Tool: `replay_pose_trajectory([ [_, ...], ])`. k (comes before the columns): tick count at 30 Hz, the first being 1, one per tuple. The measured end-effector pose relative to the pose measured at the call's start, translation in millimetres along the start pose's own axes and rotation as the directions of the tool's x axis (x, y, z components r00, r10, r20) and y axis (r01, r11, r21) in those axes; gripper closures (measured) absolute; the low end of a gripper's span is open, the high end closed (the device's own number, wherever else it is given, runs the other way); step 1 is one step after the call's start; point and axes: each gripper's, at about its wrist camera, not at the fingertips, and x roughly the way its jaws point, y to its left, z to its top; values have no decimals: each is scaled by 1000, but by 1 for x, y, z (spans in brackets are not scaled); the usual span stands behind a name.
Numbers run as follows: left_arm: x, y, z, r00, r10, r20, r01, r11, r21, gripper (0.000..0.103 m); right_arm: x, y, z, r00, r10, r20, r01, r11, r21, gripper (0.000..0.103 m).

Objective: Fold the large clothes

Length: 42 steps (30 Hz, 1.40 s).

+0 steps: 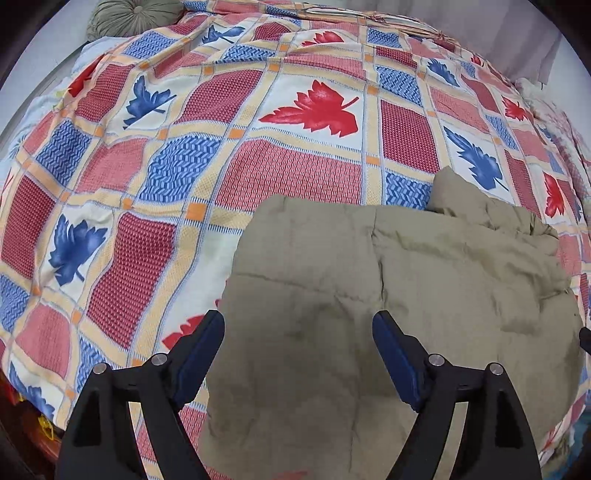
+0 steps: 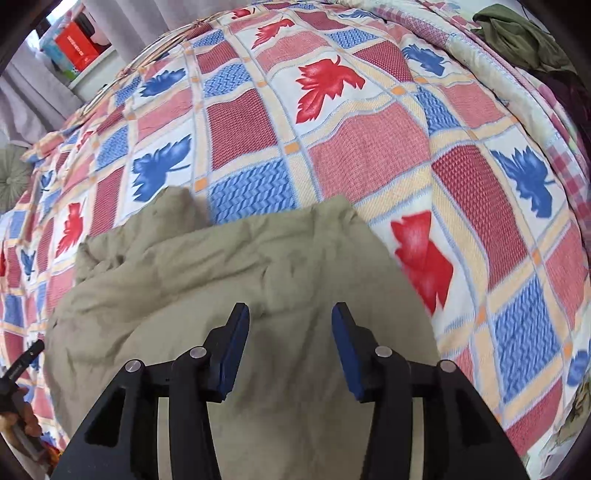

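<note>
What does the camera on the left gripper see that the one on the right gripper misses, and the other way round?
Only the left wrist view shows the left gripper, its jaws open and empty.

Only the right wrist view shows the right gripper, also open and empty, plus a red box on a shelf and a dark green garment at the bed's far edge.

Both show the khaki garment folded on the leaf-patterned bedspread, and the round green cushion.

Both wrist views steeply over garment (image 1: 369, 295)

Right gripper (image 2: 290, 314) fingers apart above khaki garment (image 2: 221, 266).
</note>
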Motion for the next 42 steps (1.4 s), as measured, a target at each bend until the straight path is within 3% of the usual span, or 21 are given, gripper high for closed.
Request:
replay_pose_trajectory([
  [2, -5, 1, -9, 1000, 5, -6, -5, 1000, -7, 0, -5, 7, -16, 999, 21, -28, -21, 1000, 7, 52],
  [10, -20, 6, -37, 998, -5, -65, 5, 1000, -2, 0, -22, 29, -66, 992, 75, -103, -72, 997, 32, 50],
  [14, -25, 9, -47, 996, -22, -84, 22, 1000, 5, 0, -27, 40, -87, 985, 112, -130, -105, 993, 54, 44],
  [16, -25, 12, -50, 995, -30, -96, 30, 1000, 1, 0, -28, 47, -96, 978, 148, -149, -140, 988, 63, 37],
  [18, -25, 16, -54, 994, -28, -101, 28, 1000, -4, 0, -27, 56, -107, 967, 193, -170, -184, 981, 66, 23],
  [21, -21, 21, -59, 995, -18, -103, 19, 1000, 5, 0, -22, 69, -122, 952, 228, -206, -219, 974, 65, 21],
  [24, -15, 28, -63, 989, -64, -132, 65, 998, 6, 0, -12, 81, -135, 939, 250, -238, -239, 968, 73, 21],
  [29, -11, 46, -72, 981, -137, -136, 132, 990, -43, 0, 5, 99, -156, 898, 339, -280, -318, 941, 119, 5],
  [34, -2, 69, -76, 968, -218, -125, 206, 973, -102, 0, 31, 115, -178, 834, 433, -342, -382, 901, 208, 5],
  [37, 9, 85, -72, 950, -286, -129, 269, 954, -131, 0, 49, 122, -187, 799, 492, -346, -412, 867, 282, 5],
  [39, 20, 94, -68, 925, -352, -146, 328, 931, -160, 0, 59, 126, -190, 777, 535, -333, -437, 838, 326, 5],
  [42, 41, 104, -61, 857, -483, -177, 449, 870, -203, 0, 72, 131, -192, 741, 593, -315, -470, 793, 387, 5],
])
